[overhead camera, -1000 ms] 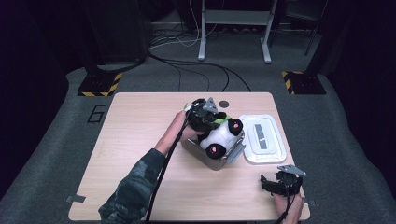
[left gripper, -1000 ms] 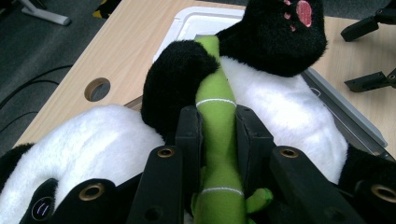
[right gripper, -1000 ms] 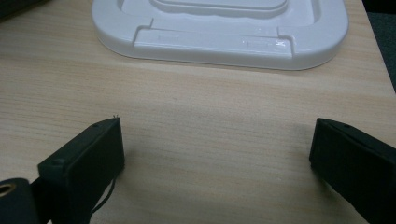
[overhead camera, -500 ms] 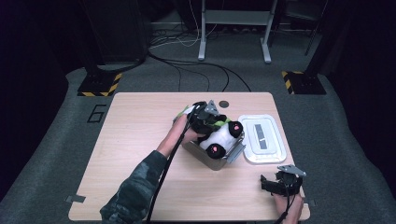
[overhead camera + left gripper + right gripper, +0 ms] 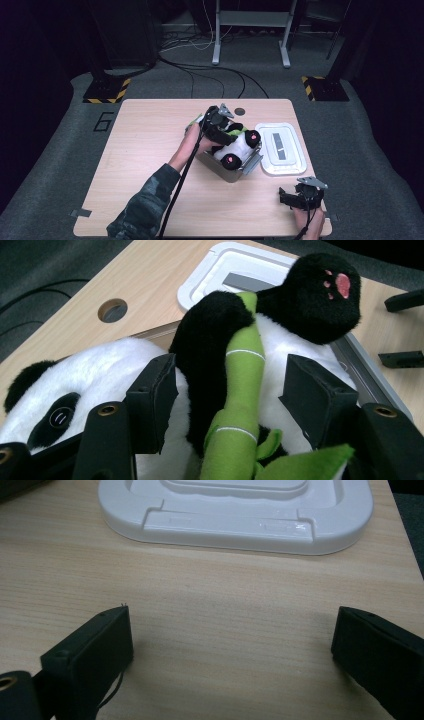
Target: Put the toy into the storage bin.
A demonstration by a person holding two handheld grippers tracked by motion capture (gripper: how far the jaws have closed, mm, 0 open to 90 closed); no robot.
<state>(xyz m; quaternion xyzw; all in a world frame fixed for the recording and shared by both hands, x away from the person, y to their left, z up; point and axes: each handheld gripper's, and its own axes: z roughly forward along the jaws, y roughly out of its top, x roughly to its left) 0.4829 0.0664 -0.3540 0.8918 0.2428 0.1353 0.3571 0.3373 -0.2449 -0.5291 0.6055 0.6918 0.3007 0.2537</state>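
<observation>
High view: plush panda (image 5: 235, 147) lies in a metal bin (image 5: 235, 172) at table (image 5: 150, 150) centre, overflowing the rim. White lid (image 5: 281, 148) sits flat just to the bin's right, apart from it.

Left gripper (image 5: 220, 125) rests over the panda's upper end. Left gripper view: jaws have just been opening and now stand part-way apart, straddling the black arm and green bamboo stick (image 5: 242, 390); pads look clear of the plush, no squeeze visible.

Right gripper (image 5: 300, 197) parked near the table's front right corner, jaws wide, bare wood between them; lid edge (image 5: 235, 515) ahead of it.

Step, as I read it: toy just placed in the bin and let go. Next likely calls for lifting the left gripper straight off without snagging the bamboo, then fetching the lid. Plush stands proud of the rim, so it may need pressing down first.

Panda's long axis runs diagonally, head toward the far left, feet with pink pads toward the near right and lid. Lies belly up.
</observation>
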